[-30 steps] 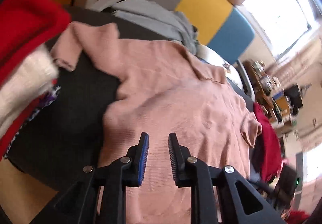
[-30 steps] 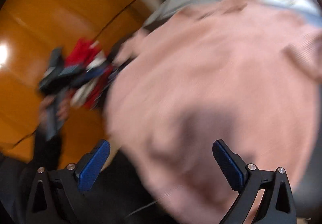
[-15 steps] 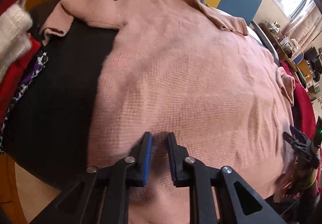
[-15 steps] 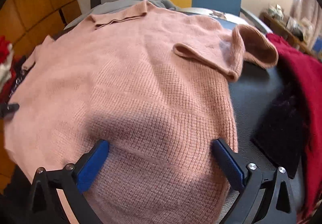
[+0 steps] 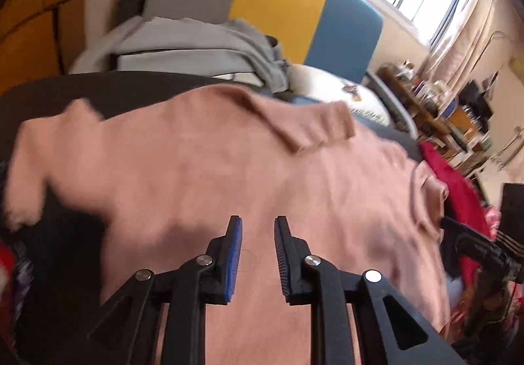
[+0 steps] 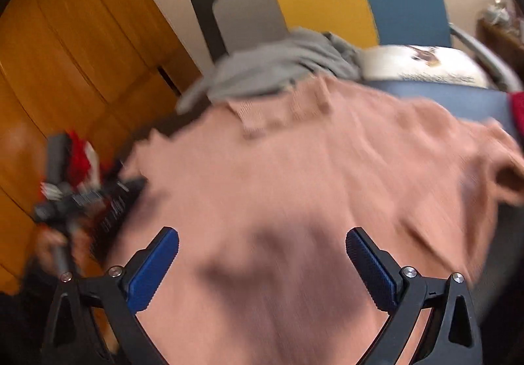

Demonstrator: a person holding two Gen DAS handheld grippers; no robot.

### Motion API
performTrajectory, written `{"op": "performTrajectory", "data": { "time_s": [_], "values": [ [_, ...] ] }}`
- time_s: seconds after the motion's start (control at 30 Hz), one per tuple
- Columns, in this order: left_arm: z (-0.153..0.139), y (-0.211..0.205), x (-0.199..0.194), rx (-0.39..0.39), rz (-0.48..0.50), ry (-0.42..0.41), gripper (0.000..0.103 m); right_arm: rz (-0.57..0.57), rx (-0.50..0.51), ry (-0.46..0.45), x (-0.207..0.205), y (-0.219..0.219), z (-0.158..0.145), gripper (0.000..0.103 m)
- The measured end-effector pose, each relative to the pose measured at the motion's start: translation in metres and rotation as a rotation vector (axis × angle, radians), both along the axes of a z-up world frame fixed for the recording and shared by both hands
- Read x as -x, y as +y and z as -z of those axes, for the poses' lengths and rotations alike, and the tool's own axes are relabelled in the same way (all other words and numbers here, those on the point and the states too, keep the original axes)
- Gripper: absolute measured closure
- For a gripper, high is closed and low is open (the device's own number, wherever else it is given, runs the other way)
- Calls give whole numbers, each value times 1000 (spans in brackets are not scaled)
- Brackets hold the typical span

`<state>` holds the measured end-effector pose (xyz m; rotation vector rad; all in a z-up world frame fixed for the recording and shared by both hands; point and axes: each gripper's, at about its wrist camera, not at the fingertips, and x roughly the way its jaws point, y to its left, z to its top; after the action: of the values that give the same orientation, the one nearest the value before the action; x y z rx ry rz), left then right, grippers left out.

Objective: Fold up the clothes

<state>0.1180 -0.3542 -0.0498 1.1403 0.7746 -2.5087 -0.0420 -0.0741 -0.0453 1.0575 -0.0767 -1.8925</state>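
Note:
A pink knit sweater point(image 5: 229, 175) lies spread on a dark table point(image 5: 82, 93), collar at the far side, sleeves out to left and right. It fills the right wrist view point(image 6: 311, 184) too. My left gripper point(image 5: 258, 224) hovers over the sweater's lower middle, jaws a narrow gap apart, nothing between them. My right gripper point(image 6: 262, 242) is wide open and empty over the sweater's lower part. The left gripper shows blurred at the left of the right wrist view point(image 6: 98, 198); the right gripper shows at the right edge of the left wrist view point(image 5: 475, 243).
A grey garment point(image 5: 196, 40) lies on a chair with a grey, yellow and blue back point(image 5: 278, 4) behind the table. Red clothes point(image 5: 452, 181) lie at the right. Orange wooden panels point(image 6: 65, 53) stand at the left. A white cushion point(image 6: 422, 67) is on the chair.
Both grippers have lifted and tilted up from close over the sweater; the views now take in the chair and wall. The left jaws have opened slightly. The sweater still lies spread.

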Motion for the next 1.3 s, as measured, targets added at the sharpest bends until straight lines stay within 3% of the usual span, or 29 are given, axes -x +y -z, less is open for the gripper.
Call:
{"op": "performTrajectory", "data": {
  "time_s": [0.13, 0.3, 0.47, 0.57, 0.7, 0.8, 1.0, 1.07, 1.17, 1.3],
  "values": [
    [19, -25, 44, -150, 0, 45, 74, 3, 95, -79, 63, -39, 3, 0],
    [37, -45, 91, -190, 18, 78, 72, 47, 215, -215, 152, -74, 21, 0],
    [57, -64, 133, -208, 50, 51, 70, 47, 173, -306, 205, -105, 48, 0],
    [63, -72, 148, -243, 73, 79, 68, -69, 222, -418, 213, -125, 63, 0],
    [72, -86, 170, -317, 95, 98, 68, -178, 289, -478, 211, -143, 67, 0],
    [79, -99, 178, -416, 79, 132, 68, -193, 298, -522, 213, -155, 72, 0],
    [80, -128, 185, -529, 19, 197, 68, -163, 347, -526, 227, -163, 69, 0],
    [80, -130, 189, -520, 28, 177, 68, -153, 297, -510, 228, -161, 70, 0],
    [79, -123, 185, -446, 62, 120, 68, -143, 210, -485, 226, -157, 73, 0],
    [81, -116, 168, -394, 74, 101, 67, -160, 200, -490, 228, -156, 83, 0]
  ]
}}
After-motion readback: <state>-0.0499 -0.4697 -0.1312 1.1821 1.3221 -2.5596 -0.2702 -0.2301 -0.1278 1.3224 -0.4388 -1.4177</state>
